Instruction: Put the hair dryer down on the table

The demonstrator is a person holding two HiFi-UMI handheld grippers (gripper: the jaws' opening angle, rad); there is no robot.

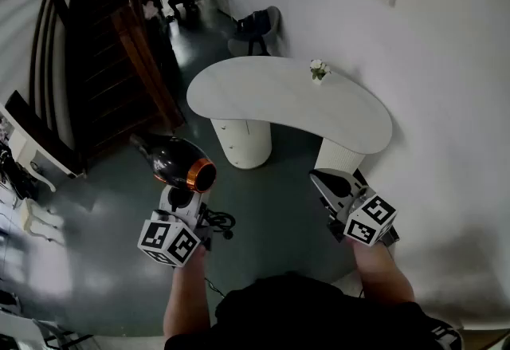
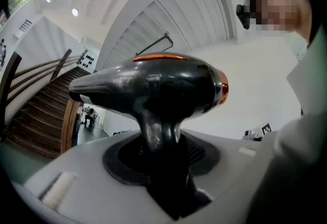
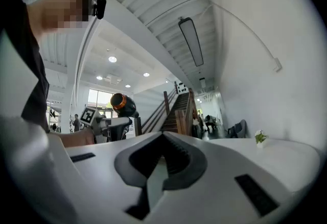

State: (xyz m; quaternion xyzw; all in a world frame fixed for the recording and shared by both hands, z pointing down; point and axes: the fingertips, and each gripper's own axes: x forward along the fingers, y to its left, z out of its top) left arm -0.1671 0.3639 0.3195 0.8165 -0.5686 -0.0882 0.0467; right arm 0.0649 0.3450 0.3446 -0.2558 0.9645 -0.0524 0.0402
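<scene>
Hair dryer (image 1: pixel 177 159), black with an orange ring round its rear end, is held upright by the handle in the left gripper (image 1: pixel 180 198). The jaws are clamped on that handle, and the nozzle points away toward the dark wooden staircase (image 1: pixel 119 53). The dryer hangs in the air above the grey floor, near the left end of the curved white table (image 1: pixel 263 93). It is short of the table's edge and touches nothing but the jaws.

The right gripper (image 1: pixel 328 181) is held level on the other side, close to the table's right pedestal. Its jaws are together with nothing between them.

A small vase of flowers (image 1: pixel 319 69) stands near the far edge of the tabletop, and a dark chair (image 1: pixel 256 25) sits beyond it by the wall.

As things stand, only the holding is done. The dryer has yet to be carried forward over the tabletop, lowered until it rests there, and released. The near left part of the top looks the likeliest landing spot.
</scene>
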